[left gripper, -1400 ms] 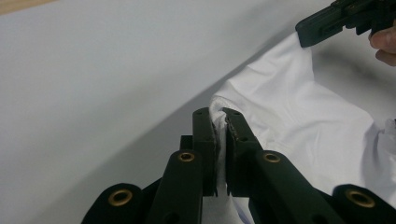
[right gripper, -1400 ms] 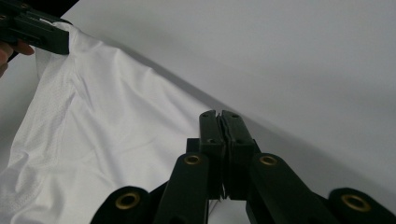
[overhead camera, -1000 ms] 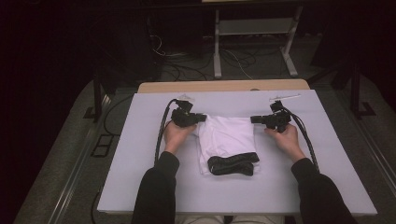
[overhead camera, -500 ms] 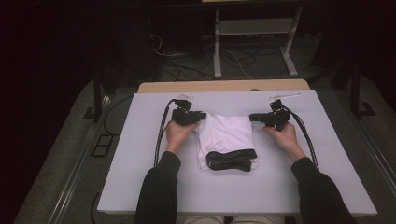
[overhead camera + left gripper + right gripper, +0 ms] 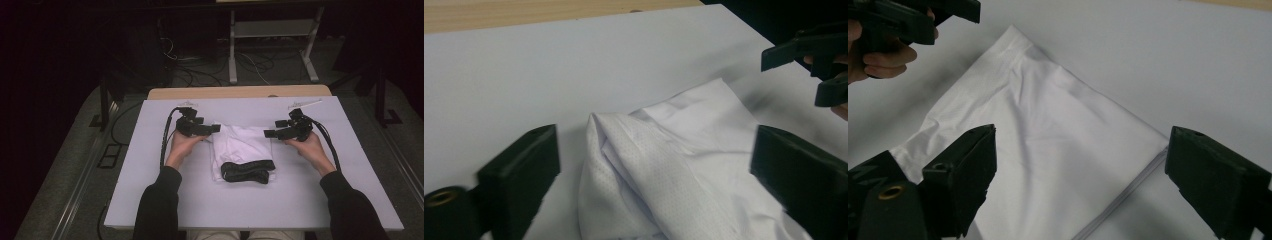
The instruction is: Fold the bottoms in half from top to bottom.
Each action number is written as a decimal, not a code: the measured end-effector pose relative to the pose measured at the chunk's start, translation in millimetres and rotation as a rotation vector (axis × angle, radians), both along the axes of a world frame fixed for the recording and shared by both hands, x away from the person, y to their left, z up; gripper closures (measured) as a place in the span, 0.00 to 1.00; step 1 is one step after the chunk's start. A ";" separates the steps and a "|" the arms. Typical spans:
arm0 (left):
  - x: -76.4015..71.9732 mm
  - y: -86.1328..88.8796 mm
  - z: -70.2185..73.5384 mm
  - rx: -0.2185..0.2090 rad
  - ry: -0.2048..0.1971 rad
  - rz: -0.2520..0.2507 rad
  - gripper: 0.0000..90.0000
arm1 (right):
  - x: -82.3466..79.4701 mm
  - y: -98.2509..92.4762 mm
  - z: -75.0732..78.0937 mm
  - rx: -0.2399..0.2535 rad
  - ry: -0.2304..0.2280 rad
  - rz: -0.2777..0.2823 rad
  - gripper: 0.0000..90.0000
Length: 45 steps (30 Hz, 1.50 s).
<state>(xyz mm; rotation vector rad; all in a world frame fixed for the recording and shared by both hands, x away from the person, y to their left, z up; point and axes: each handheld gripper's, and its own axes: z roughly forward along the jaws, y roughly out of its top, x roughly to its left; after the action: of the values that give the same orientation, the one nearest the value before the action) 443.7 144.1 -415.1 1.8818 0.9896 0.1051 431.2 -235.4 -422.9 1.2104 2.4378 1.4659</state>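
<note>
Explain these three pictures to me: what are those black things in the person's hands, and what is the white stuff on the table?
A person sits at a pale table and holds hand-worked tongs in each hand, each trailing a cable. The wide picture is taken from above. The other two come from small cameras riding on the tongs, so the black blocks at the bottom are each tool's own two jaws.

On the table lies a folded white cloth with a black band along its near edge. The left tongs and right tongs sit at the cloth's far corners. Both have just been opening: the jaws stand wide, the cloth lies between them, and nothing is gripped.
</note>
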 end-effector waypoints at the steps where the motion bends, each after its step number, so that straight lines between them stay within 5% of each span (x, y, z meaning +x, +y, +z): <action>1: -1.2 1.1 0.5 -0.003 0.004 -0.003 0.00 | -1.8 -1.1 2.0 0.003 -0.006 -0.006 0.08; 4: -5.9 4.3 1.7 0.007 -0.004 -0.011 0.00 | -7.2 -4.0 7.2 -0.010 0.008 -0.022 0.00; 33: -65.9 48.6 14.5 -0.012 -0.088 -0.005 0.00 | -73.1 -27.3 23.4 -0.005 -0.050 -0.051 0.00; 45: -99.0 59.4 18.4 -0.015 -0.133 -0.014 0.00 | -98.4 -30.0 13.0 -0.025 -0.059 -0.045 0.00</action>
<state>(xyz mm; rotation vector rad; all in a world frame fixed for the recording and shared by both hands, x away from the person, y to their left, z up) 344.7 203.5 -396.7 1.8423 0.8836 0.2113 332.8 -265.4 -409.8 1.1916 2.3685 1.4341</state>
